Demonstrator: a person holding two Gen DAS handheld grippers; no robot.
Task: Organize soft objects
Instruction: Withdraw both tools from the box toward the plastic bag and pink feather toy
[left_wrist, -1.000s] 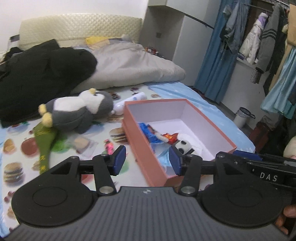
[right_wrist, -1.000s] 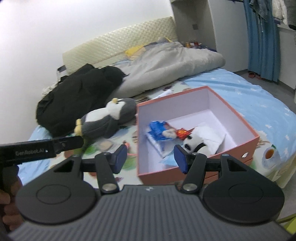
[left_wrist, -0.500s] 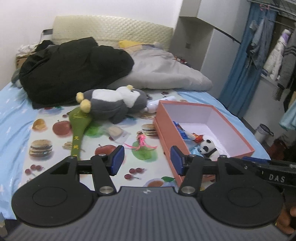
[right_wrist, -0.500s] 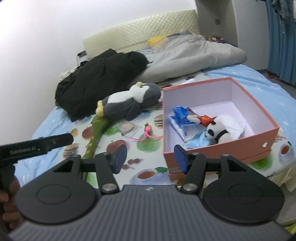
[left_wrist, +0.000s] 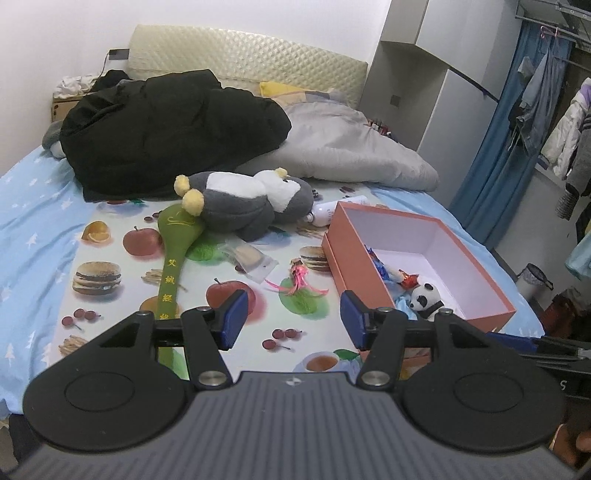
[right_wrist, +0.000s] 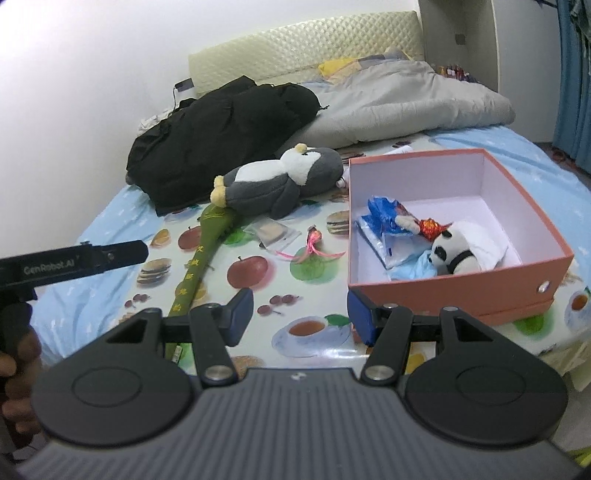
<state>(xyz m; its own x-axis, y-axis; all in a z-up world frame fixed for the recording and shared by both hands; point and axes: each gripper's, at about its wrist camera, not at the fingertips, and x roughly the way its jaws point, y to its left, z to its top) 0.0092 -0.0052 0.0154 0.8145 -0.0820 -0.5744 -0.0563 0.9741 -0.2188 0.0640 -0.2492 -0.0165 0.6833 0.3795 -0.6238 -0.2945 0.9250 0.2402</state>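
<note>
- Left tongs and right tongs both stand wide, holding nothing, above the bed.
- Penguin plush lies left of the orange box.
- Panda plush sits inside the box.

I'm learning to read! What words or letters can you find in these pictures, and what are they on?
"GenRobot.AI" in pale letters on the side of the left gripper, seen from the right wrist.
"S": one pale letter on the right gripper at the edge of the left wrist view; the rest is cut off.
Yellow Chinese characters run down the green plush stick; too blurred to read.
Nothing else bears readable text.
</note>
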